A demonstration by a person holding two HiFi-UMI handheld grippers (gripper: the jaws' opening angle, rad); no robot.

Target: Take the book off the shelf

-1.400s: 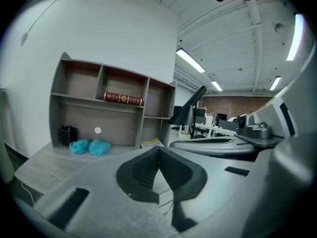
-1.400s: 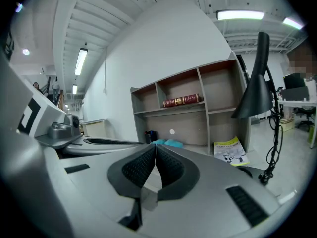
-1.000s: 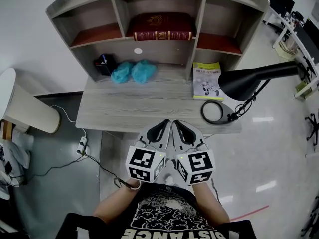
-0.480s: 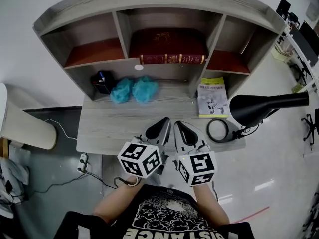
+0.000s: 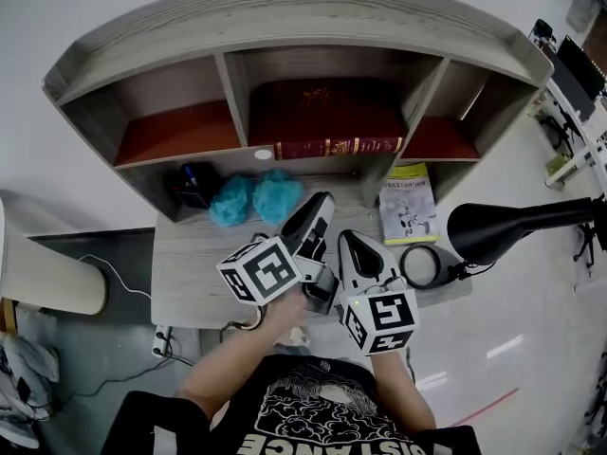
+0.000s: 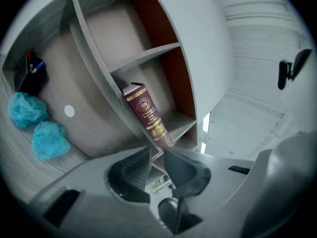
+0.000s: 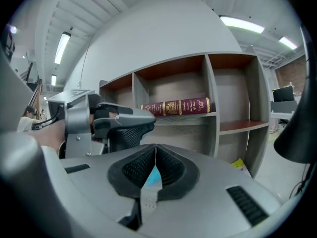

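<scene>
Lying at the shelf (image 7: 233, 127) edge, the book (image 7: 176, 106) has headroom.

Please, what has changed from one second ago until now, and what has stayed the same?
The left gripper has moved forward over the desk toward the shelf; its jaws are opening, with nothing between them. The right gripper advanced only slightly and stays shut and empty. Nothing was taken hold of. The book still lies in the middle compartment, and the blue balls are unmoved.
</scene>
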